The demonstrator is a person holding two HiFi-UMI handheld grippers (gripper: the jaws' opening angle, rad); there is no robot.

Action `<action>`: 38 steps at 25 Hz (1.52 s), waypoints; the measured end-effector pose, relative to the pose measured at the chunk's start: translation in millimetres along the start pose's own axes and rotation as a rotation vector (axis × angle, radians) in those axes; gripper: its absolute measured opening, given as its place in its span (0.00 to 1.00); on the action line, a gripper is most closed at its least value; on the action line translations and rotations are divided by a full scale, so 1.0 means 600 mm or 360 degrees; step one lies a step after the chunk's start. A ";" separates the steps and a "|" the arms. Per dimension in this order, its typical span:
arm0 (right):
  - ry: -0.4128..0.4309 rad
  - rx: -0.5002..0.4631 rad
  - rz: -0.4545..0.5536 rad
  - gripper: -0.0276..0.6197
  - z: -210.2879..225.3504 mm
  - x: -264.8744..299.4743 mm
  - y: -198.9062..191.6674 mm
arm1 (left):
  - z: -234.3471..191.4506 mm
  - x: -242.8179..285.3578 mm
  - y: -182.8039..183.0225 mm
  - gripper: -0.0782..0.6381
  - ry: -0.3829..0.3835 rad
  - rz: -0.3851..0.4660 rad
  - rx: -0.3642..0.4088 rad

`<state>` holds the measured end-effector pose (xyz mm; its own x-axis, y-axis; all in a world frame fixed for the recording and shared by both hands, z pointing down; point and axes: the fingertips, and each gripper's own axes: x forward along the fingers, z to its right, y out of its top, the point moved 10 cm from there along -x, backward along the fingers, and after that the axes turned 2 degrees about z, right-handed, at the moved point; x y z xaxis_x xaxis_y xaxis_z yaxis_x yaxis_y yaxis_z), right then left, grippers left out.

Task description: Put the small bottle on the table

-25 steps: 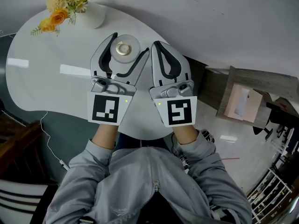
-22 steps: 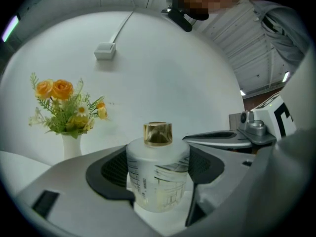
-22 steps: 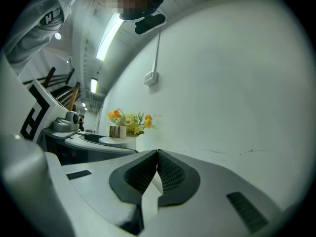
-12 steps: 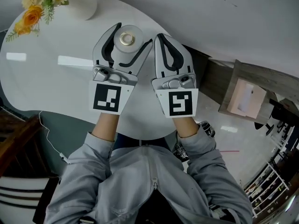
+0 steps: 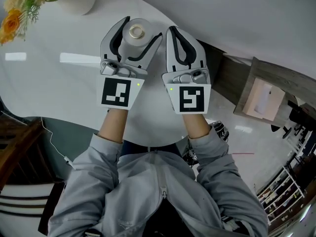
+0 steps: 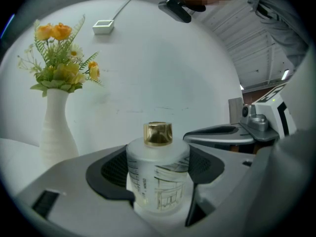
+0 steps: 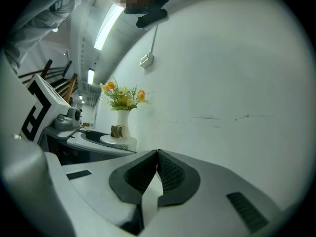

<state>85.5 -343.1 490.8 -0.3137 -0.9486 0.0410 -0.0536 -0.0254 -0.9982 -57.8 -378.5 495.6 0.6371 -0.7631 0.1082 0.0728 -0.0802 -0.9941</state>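
The left claw (image 5: pixel 142 27) is clamped on the bottle (image 6: pixel 158 179), upright between its jaws, over the table (image 5: pixel 59 83) (whether its base touches yet I cannot tell). The right claw (image 7: pixel 157 157), just beside it, has its jaws together, empty. The setting-down step seems in hand; next calls for lowering gently, then parting the jaws

A white vase (image 6: pixel 55 127) of orange and yellow flowers (image 6: pixel 60 68) stands upright.
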 end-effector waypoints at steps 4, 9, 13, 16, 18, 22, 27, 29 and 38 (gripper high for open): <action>-0.0005 0.0009 -0.0034 0.08 0.007 0.002 -0.015 | 0.001 0.010 -0.017 0.58 -0.0013 -0.0030 -0.0001; -0.0004 0.0026 -0.0071 0.09 0.007 0.005 -0.035 | 0.001 0.019 -0.034 0.58 -0.0017 -0.0063 0.0000; -0.0008 0.0057 -0.0092 0.08 0.009 0.011 -0.039 | -0.002 0.022 -0.042 0.58 -0.0002 -0.0097 -0.0034; -0.0003 0.0061 -0.0100 0.09 0.009 0.017 -0.038 | -0.005 0.027 -0.042 0.58 -0.0012 -0.0139 -0.0032; -0.0005 0.0067 -0.0108 0.09 0.007 0.019 -0.038 | -0.006 0.027 -0.044 0.58 -0.0018 -0.0218 -0.0030; -0.0007 0.0069 -0.0127 0.09 0.005 0.020 -0.040 | -0.009 0.032 -0.049 0.58 -0.0005 -0.0320 -0.0070; -0.0003 0.0073 -0.0152 0.09 -0.001 0.017 -0.042 | -0.006 0.033 -0.049 0.58 -0.0020 -0.0356 -0.0018; -0.0004 0.0069 -0.0162 0.09 -0.003 0.015 -0.043 | -0.007 0.031 -0.050 0.58 -0.0018 -0.0374 -0.0012; -0.0020 0.0050 -0.0168 0.09 -0.010 0.008 -0.025 | -0.004 0.029 -0.054 0.58 -0.0033 -0.0434 0.0009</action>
<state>79.3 -345.1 506.3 -0.2961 -0.9440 0.1456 -0.0560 -0.1351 -0.9893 -51.2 -390.6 529.8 0.6087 -0.7006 0.3723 0.2484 -0.2773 -0.9281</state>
